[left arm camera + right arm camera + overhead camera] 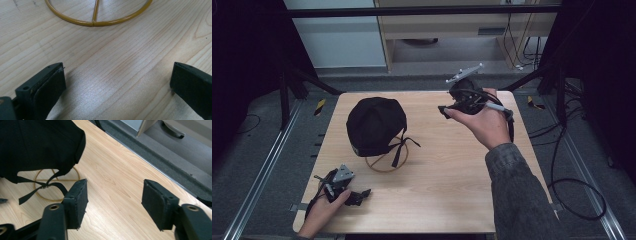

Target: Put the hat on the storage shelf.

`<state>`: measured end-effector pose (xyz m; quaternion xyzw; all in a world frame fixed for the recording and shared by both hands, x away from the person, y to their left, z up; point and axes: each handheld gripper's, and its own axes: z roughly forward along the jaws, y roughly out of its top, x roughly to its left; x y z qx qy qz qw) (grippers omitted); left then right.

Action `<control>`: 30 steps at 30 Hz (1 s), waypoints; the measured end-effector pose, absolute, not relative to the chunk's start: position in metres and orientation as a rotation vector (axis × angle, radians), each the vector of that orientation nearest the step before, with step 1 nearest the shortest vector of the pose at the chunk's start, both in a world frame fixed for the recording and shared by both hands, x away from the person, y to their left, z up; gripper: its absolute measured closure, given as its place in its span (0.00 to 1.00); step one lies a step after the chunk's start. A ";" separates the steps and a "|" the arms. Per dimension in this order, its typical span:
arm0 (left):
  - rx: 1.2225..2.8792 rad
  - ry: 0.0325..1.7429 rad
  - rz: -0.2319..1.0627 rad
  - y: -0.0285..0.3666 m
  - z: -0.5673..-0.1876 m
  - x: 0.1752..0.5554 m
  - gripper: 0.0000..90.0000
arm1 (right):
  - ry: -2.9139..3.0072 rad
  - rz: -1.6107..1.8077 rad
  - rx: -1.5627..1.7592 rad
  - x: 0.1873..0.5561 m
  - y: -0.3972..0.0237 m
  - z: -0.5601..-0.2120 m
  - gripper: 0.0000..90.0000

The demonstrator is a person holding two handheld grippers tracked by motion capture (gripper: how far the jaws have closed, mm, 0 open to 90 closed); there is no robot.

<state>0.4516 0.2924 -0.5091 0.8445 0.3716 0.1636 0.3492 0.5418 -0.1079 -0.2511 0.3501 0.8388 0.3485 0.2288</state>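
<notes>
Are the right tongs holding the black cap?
No, the right tongs stand open with bare table between them, apart from the black cap.

Light wooden table (447,170) carrying a hat stand

A thin golden metal ring base (384,165) is lying flat on the pale wood grain near the table's middle, bearing a black fabric cap (376,125) whose straps are hanging down toward the board.
</notes>
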 end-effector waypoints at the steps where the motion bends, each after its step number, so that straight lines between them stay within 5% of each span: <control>1: 2.188 0.963 0.424 0.292 -0.509 0.452 0.00 | 2.300 0.957 0.981 0.541 -0.113 -0.252 0.37; 30: 2.187 0.963 0.427 0.292 -0.509 0.451 0.00 | 2.160 0.930 1.154 0.524 -0.182 -0.278 0.17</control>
